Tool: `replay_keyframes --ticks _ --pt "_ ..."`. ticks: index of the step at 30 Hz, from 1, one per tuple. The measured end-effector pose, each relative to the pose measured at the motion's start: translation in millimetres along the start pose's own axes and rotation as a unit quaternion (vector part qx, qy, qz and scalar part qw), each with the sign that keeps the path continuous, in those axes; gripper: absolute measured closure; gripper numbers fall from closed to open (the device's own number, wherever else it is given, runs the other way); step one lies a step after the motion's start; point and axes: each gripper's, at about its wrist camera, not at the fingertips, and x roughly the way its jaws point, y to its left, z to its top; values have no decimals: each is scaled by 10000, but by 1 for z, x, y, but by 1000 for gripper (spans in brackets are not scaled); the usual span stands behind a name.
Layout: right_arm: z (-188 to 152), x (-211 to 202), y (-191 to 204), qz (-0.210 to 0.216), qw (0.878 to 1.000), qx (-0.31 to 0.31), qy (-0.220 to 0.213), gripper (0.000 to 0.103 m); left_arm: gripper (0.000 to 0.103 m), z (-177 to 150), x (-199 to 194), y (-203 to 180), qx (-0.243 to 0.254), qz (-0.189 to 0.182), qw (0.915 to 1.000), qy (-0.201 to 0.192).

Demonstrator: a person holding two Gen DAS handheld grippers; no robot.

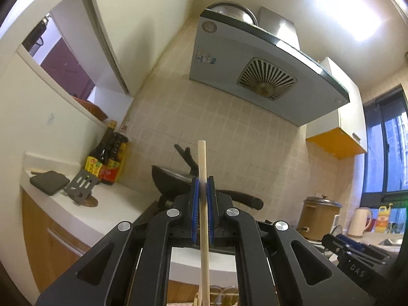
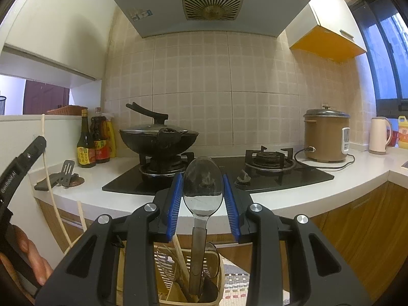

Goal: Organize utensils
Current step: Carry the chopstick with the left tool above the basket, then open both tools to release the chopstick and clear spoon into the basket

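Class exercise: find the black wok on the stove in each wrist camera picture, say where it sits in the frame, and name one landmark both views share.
Left wrist view: the black wok sits at centre, partly hidden behind the left hand-held gripper and its chopstick.
Right wrist view: the wok sits left of centre on the left burner.
Shared landmark: the range hood's round vent grille.

Warmly and evenly lit from a blown-out ceiling panel (image 1: 349, 12), glaring white in the left wrist view. Dark at the window (image 2: 387, 51), with only dim blue outside. Heavily bent by the fisheye, black vignette in all 4 corners. Slightly blurred where the chopstick (image 1: 203, 178) meets the blue pads (image 1: 194, 204); sharp elsewhere.
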Motion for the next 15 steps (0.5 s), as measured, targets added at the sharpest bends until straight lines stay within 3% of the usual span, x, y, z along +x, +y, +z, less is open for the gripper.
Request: replay_keyframes --ticks 11,13,14,15 --pt "-8 -3 0 112 9999 -58 82 73 98 -10 -3 5 109 11 9993 344" --pt "-6 -6 -1 293 9994 -26 201 71 92 -7 -7 7 106 -3 9989 455" --pt "-5 -9 -2 337 9991 8 239 67 78 -4 -9 8 106 -14 9987 507" --pt "-4 -15 -4 322 9992 81 212 56 67 -1 -12 10 105 -13 9984 552"
